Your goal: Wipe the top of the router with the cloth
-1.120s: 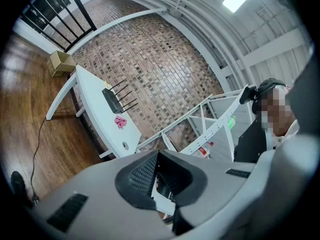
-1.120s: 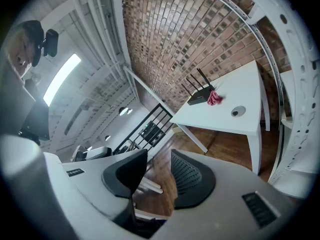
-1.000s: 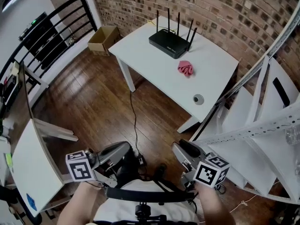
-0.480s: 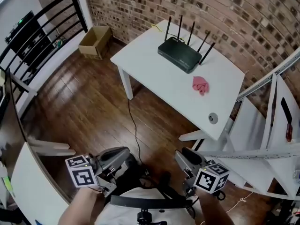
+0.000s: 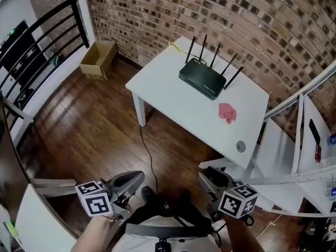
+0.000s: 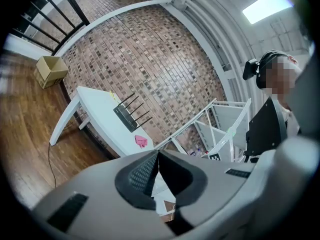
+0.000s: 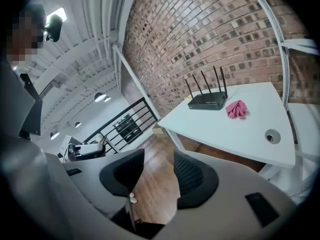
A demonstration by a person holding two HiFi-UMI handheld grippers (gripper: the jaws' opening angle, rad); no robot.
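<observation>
Grey moulded-plastic left gripper [image 5: 137,176] and right gripper [image 5: 205,176], black ridged pads [image 7: 192,176] fitted inside. White cube with black square markers [image 5: 95,199] mounted on each. White top [image 5: 131,241] worn, black strap [image 5: 163,226] across.

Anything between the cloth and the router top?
Nothing visible. The pink cloth lies on the white table beside the black router, only bare tabletop between them. The router's antennas rise along its far edge, away from the cloth.
</observation>
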